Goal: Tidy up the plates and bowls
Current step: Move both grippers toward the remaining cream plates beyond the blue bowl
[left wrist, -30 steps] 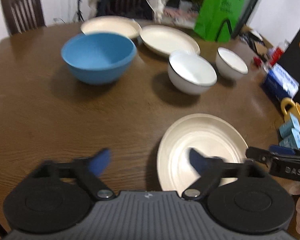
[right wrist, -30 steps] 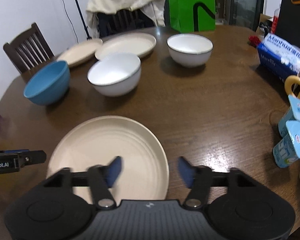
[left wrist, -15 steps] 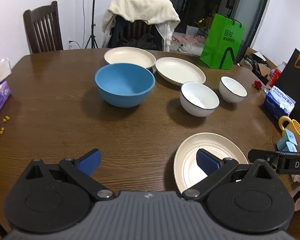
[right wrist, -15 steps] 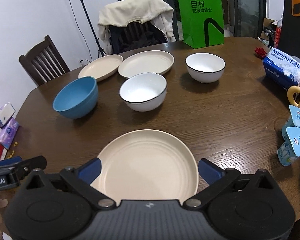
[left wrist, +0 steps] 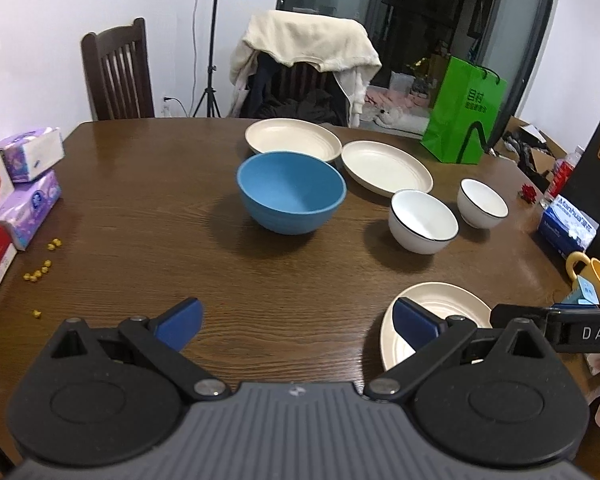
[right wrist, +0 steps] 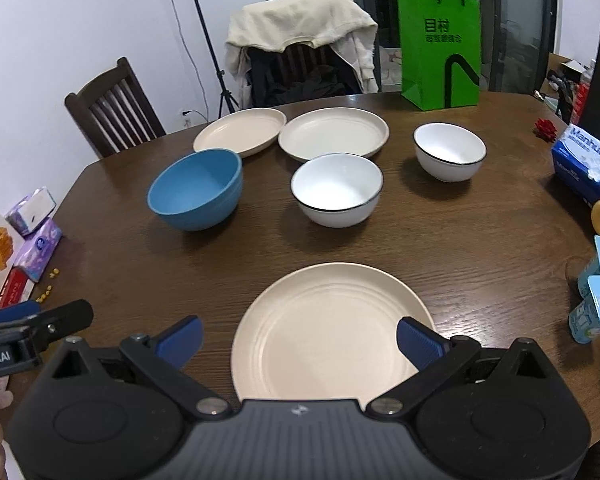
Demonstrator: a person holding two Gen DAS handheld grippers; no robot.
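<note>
A cream plate (right wrist: 332, 328) lies flat on the brown table near its front edge. My right gripper (right wrist: 299, 340) hangs open above it with nothing between its blue pads. My left gripper (left wrist: 296, 322) is open too, over bare wood to the left of that plate (left wrist: 440, 304). Farther back stand a blue bowl (left wrist: 291, 196) and two white bowls with dark rims (right wrist: 337, 188) (right wrist: 449, 151). Two more cream plates (right wrist: 240, 130) (right wrist: 334, 132) lie side by side near the far edge.
Purple tissue packs (left wrist: 30, 208) and yellow crumbs (left wrist: 40, 272) line the left edge. A green bag (right wrist: 440, 48) stands at the back. A blue tissue box (right wrist: 584, 164), a yellow mug (left wrist: 590, 276) and small cartons (right wrist: 596, 304) crowd the right side. Two chairs stand behind the table.
Both grippers have risen and pulled back from the near plate, so more of the table shows. The right jaws have spread wider, and the left ones slightly.
</note>
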